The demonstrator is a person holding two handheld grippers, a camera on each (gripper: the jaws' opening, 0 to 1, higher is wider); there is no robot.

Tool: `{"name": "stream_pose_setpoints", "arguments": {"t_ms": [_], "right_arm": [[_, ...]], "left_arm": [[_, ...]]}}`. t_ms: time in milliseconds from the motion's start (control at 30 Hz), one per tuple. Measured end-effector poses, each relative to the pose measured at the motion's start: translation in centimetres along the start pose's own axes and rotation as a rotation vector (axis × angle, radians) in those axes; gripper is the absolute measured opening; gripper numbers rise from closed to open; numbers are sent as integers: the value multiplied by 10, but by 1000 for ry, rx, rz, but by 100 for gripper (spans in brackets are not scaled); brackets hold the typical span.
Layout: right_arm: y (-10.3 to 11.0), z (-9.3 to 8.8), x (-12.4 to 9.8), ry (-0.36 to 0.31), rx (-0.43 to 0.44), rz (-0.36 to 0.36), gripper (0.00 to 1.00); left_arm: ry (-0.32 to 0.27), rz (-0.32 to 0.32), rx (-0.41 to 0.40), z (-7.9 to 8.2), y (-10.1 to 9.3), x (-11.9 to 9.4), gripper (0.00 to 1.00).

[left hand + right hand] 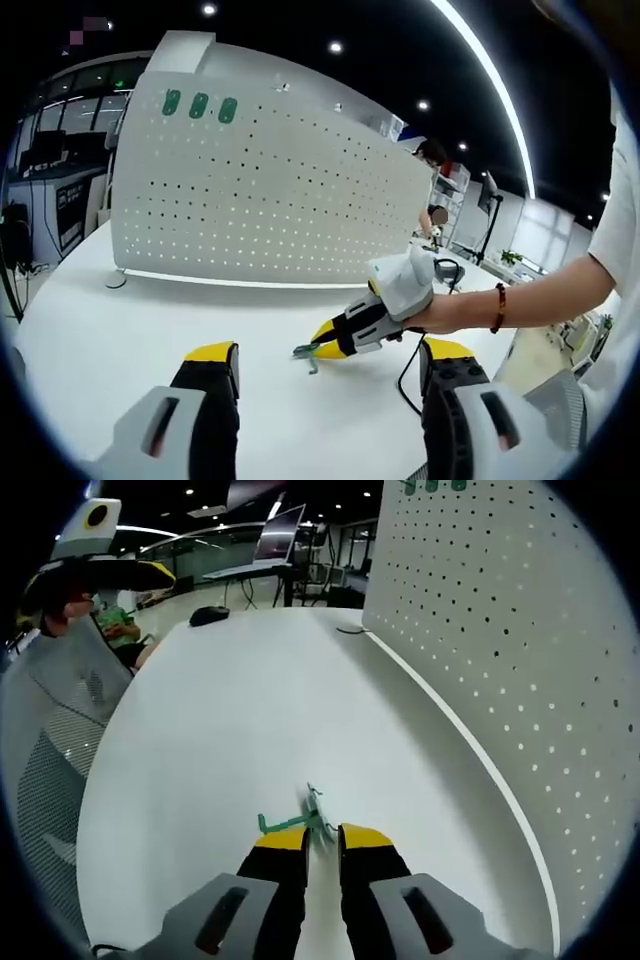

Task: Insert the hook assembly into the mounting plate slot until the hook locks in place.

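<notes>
Pegboard point(270, 190), white and dotted with holes, stood upright across the upper middle of the left gripper view, resting on the white desk point(110, 330). Three green tags point(199, 105) sat near its upper left corner. At the bottom of that frame the left gripper point(328, 362) had its yellow-tipped jaws spread wide apart with nothing between them. Right of centre, a person's hand point(445, 312) held the right gripper point(322, 344), whose tips came down low over the desk at a small green hook assembly point(306, 353).

Right gripper view: the right gripper point(322, 837) rose from the bottom centre, its jaws nearly closed with a narrow gap. The green hook assembly point(300, 820) lay on the desk point(220, 720) just at the jaw tips, one arm reaching left and a thin part rising toward the frame's centre. Whether the jaws actually pinched it could not be told. The pegboard point(500, 650) filled the right side of the frame, well apart from the hook.

Judging from this, a grip on only the hook's edge could let it twist or drop when lifted. A tilted hook would then miss or jam at the slot instead of locking.
</notes>
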State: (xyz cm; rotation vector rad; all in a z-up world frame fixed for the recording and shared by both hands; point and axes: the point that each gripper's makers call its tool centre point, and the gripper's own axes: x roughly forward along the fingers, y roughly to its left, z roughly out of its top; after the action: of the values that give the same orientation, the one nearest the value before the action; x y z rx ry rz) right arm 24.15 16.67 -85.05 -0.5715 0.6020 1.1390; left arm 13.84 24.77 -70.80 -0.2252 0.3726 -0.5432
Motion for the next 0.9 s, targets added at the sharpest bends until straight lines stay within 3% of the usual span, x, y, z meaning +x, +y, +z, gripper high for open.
{"name": "stream_pose_setpoints", "arguments": {"t_ms": [633,900], "right_arm": [[10,1,-3,-14,-7,-19,3],[11,9,-11,-49,18,-36,3]], "left_arm": [[4,-3,-13,-4,0,-1,73],[-3,-13,-8,-1,-4,0,73]]}}
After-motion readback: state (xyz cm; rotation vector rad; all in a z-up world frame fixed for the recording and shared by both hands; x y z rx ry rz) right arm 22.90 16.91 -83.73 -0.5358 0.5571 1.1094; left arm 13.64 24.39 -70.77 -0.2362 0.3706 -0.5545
